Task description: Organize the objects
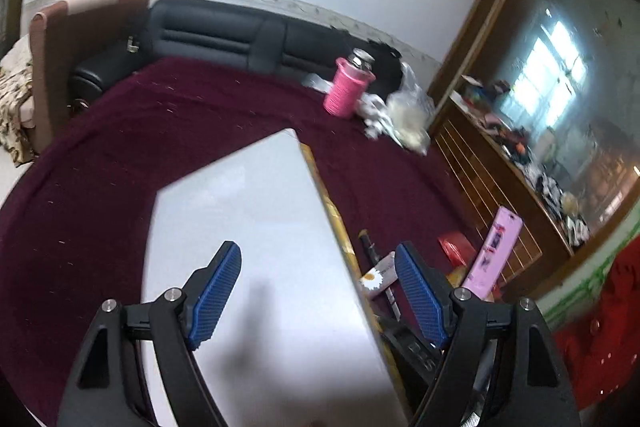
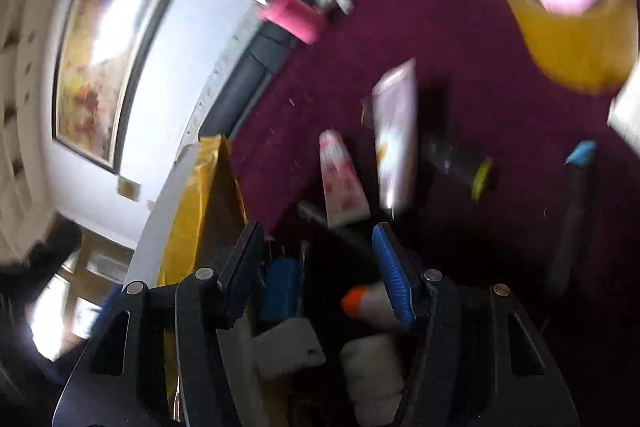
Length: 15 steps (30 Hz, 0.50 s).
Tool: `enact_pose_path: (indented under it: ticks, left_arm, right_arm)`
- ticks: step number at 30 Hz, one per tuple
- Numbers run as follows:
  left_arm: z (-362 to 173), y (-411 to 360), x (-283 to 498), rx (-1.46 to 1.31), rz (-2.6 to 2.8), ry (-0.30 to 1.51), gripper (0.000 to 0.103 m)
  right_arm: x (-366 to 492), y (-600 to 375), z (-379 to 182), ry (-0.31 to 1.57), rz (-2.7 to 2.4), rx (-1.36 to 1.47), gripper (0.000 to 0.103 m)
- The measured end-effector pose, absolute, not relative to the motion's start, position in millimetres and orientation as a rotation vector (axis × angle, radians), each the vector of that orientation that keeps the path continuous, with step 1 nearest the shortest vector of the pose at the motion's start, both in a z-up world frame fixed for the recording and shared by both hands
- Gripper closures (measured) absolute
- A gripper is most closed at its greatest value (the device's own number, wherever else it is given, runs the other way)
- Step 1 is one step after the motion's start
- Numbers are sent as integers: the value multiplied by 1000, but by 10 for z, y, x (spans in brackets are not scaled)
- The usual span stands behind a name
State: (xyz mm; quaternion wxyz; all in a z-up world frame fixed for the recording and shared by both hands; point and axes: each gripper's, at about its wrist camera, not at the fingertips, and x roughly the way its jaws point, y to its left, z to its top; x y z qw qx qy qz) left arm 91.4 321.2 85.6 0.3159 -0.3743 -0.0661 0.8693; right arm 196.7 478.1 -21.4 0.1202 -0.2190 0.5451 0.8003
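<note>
The left gripper (image 1: 318, 293) hangs over a flat white box lid with gold sides (image 1: 256, 227), its blue-padded fingers (image 1: 216, 291) spread apart and empty; the lid rests on the table under a dark maroon cloth (image 1: 120, 147); right of it lie a daisy-printed tube (image 1: 376, 277) and a pink rectangular packet (image 1: 496, 251). The right gripper (image 2: 316, 247), blurred, has its fingers apart over a white orange-capped tube (image 2: 368, 303); a pink sleeved bottle (image 1: 346, 91) stands at the far edge.
</note>
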Motion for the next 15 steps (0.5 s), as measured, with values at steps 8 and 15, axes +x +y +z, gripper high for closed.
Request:
enact_pose_path:
  ticks: [8,15]
  left_arm:
    - [1154,3520,940,-922,2212,-79,24]
    - [1213,2968,967,-918,2207,-295,24]
  right_arm:
    - [1958,4872,-424,1942,2062,-704,47]
    - [1711,4607,-291,1900,2045,-884,47]
